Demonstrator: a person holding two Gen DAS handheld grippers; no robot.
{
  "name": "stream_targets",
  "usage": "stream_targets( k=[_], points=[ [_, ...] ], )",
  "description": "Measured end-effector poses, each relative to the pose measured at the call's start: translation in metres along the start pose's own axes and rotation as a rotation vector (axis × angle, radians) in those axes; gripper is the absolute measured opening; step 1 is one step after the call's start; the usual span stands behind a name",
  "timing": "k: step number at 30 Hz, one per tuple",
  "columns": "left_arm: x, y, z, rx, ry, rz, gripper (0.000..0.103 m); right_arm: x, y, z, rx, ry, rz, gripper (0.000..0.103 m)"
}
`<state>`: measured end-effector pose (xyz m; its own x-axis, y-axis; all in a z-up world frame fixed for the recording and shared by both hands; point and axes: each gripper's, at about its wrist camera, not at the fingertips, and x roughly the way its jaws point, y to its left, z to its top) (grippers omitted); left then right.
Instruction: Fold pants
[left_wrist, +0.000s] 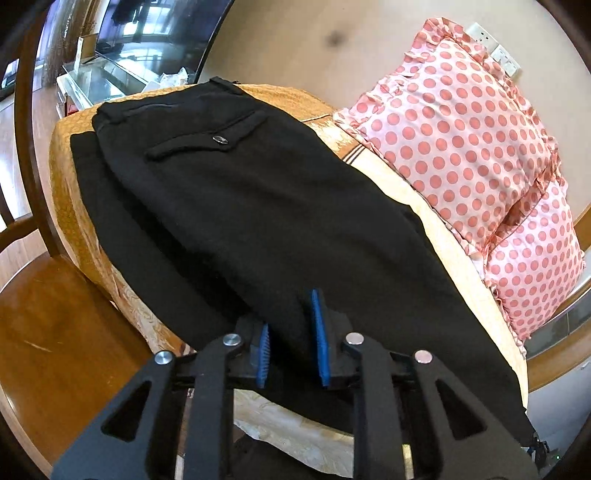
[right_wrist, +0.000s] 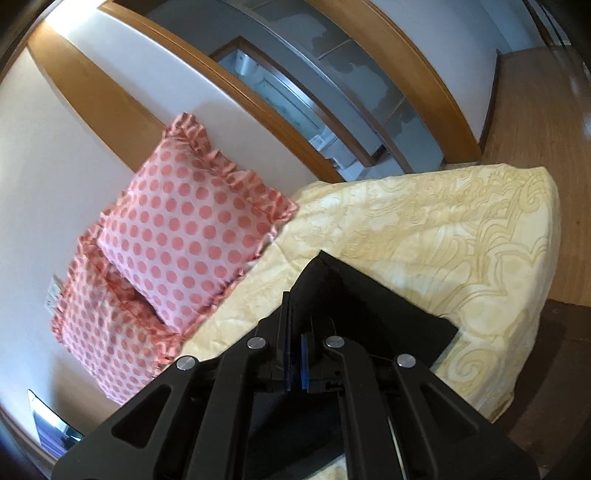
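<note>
Black pants (left_wrist: 236, 206) lie lengthwise on the bed, waistband and buttoned back pocket (left_wrist: 210, 142) at the far end. My left gripper (left_wrist: 291, 332) sits at the near edge of the pants with its blue pads apart and black cloth between them. My right gripper (right_wrist: 295, 350) is shut on the leg end of the pants (right_wrist: 362, 306), which lifts off the cream bedspread in a fold.
Two pink polka-dot pillows (left_wrist: 480, 166) lie along the wall side of the bed, also in the right wrist view (right_wrist: 184, 236). The cream bedspread (right_wrist: 443, 236) covers the bed. A wooden chair (left_wrist: 48, 314) stands left of the bed. A doorway (right_wrist: 295, 96) is beyond.
</note>
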<state>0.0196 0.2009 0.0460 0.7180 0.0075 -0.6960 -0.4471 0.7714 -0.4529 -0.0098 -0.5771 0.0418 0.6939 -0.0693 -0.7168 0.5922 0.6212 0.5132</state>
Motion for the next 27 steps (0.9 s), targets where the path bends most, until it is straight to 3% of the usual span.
stream_targets(
  k=[3,6,17,21,23,24,26,27],
  points=[
    [-0.004,0.003,0.000,0.009,0.002,-0.010,0.020,0.009,-0.019,-0.001,0.092,0.063,0.010,0.004],
    [-0.009,0.004,-0.001,0.014,-0.001,-0.026,0.018,-0.003,-0.017,-0.004,0.056,0.031,0.000,0.004],
    [-0.019,0.009,-0.022,0.092,-0.035,0.004,0.014,-0.013,-0.025,-0.008,0.034,0.067,-0.074,0.004],
    [-0.023,0.008,-0.024,0.111,-0.064,0.006,0.019,-0.008,-0.025,-0.009,0.012,0.107,-0.134,0.005],
    [-0.031,0.012,-0.026,0.112,-0.088,-0.001,0.026,-0.015,-0.028,-0.006,0.009,0.086,-0.173,0.009],
    [-0.035,0.013,-0.026,0.113,-0.104,0.007,0.030,-0.020,-0.028,-0.004,0.002,0.068,-0.192,0.012],
    [-0.051,0.015,-0.023,0.116,-0.200,0.109,0.035,-0.028,-0.022,-0.001,-0.025,0.023,-0.274,0.035],
    [-0.060,0.015,-0.022,0.122,-0.258,0.160,0.037,-0.037,-0.013,0.001,-0.076,-0.042,-0.407,0.061]
  ],
)
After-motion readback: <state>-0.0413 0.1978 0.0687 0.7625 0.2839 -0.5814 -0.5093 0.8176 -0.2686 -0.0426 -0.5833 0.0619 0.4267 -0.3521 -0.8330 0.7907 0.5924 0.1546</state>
